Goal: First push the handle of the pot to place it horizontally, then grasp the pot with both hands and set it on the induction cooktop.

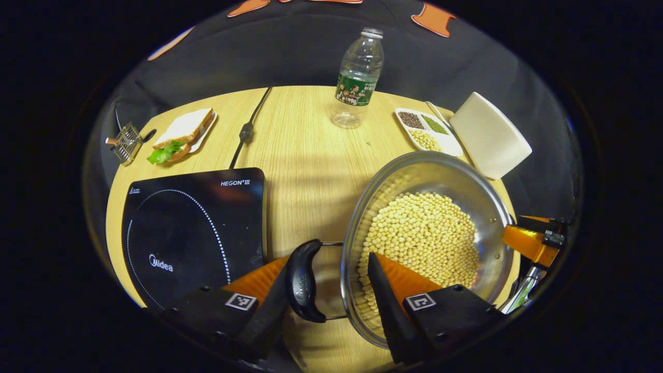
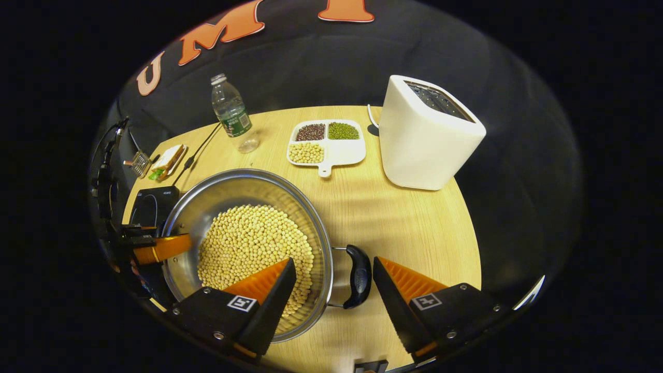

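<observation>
Pot point(image 1: 430, 243), full of beans, is located on the table point(image 1: 305, 150) beside the cooktop point(image 1: 194, 228). Each side handle point(image 1: 303, 280) is straddled by wide-open tongs: left gripper point(image 1: 331, 290), right gripper point(image 2: 331, 290). Grasping is judged in hand; next, both must be closed, then the pot lifted.

A clear water bottle point(image 2: 231, 113) stands on the table point(image 2: 414, 228) near a divided dish of beans point(image 2: 326, 142), a white toaster point(image 2: 427, 135), and a sandwich point(image 1: 184, 132) beside a small metal rack point(image 1: 124, 143).
</observation>
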Action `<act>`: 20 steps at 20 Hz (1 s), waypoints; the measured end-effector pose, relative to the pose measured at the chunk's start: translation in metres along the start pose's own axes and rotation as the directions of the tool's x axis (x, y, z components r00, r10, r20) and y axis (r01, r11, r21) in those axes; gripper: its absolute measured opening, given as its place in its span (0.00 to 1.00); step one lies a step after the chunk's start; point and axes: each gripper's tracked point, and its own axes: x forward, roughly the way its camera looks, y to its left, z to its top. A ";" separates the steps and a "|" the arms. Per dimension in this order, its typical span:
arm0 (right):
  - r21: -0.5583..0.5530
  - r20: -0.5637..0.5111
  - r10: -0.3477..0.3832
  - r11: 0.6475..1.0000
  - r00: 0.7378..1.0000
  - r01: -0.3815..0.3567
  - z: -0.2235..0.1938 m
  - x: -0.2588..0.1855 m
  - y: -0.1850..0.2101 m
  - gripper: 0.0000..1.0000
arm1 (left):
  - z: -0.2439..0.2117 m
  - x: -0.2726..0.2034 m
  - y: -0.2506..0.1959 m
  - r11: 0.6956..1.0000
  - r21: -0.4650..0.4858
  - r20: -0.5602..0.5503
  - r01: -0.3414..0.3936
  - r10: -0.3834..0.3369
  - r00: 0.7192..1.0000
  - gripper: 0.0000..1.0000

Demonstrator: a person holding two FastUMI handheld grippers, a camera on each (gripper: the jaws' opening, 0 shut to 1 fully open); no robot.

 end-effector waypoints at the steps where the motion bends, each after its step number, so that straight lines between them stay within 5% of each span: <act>1: 0.003 -0.011 -0.007 1.000 1.000 0.007 -0.001 0.003 -0.002 0.92 | 0.001 0.002 0.001 1.000 0.005 0.000 -0.009 0.009 1.000 0.86; 3: 0.008 -0.029 -0.014 1.000 0.999 0.015 -0.005 0.008 -0.004 0.88 | 0.002 0.005 0.000 1.000 -0.001 0.004 0.000 0.000 1.000 0.72; 10: 0.024 -0.091 -0.046 0.999 0.995 0.048 -0.026 0.025 -0.014 0.83 | 0.004 0.019 -0.008 1.000 0.004 0.023 0.019 -0.019 1.000 0.80; 20: 0.170 -0.046 -0.021 0.985 0.999 0.028 -0.031 0.031 -0.018 0.70 | 0.009 0.021 -0.008 1.000 -0.013 0.125 0.008 -0.007 0.992 0.81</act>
